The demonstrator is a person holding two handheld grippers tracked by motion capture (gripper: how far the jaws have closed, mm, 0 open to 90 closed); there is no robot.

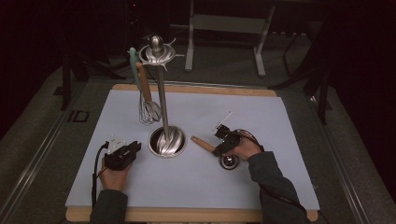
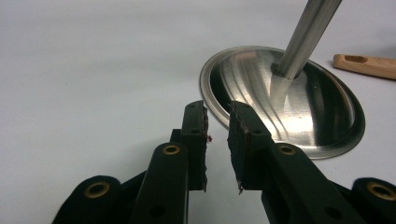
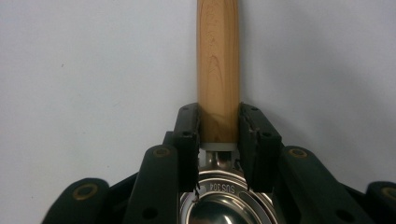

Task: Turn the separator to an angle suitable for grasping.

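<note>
Surface: a pale blue mat (image 1: pixel 261 177) is laid over a wooden board on a table, with a dark room and grey metal frame legs seen at the far side.
Stand: a steel utensil stand (image 1: pixel 161 93) is set upright a little left of the mat's middle, with a round dished base (image 1: pixel 167 141) and a ring of hooks at the top.
Hanging tools: a whisk (image 1: pixel 148 109) with a wooden handle and a pale green tool (image 1: pixel 134 63) are hung from the hooks on the stand's left side.
Ladle: a steel ladle with a wooden handle (image 1: pixel 202 143) is laid on the mat just right of the base, its handle pointed left toward the base and its bowl (image 1: pixel 229 161) on the near right.
Right gripper: the right gripper (image 1: pixel 223 148) is held over the ladle, and its jaws are pressed against both sides of the handle just above the steel neck, as seen in the right gripper view (image 3: pixel 218 112).
Left gripper: the left gripper (image 1: pixel 136 147) is rested on the mat just left of the base; its jaws are parted by a narrow gap with nothing between them, and are pointed at the base's rim (image 2: pixel 280 100).
</note>
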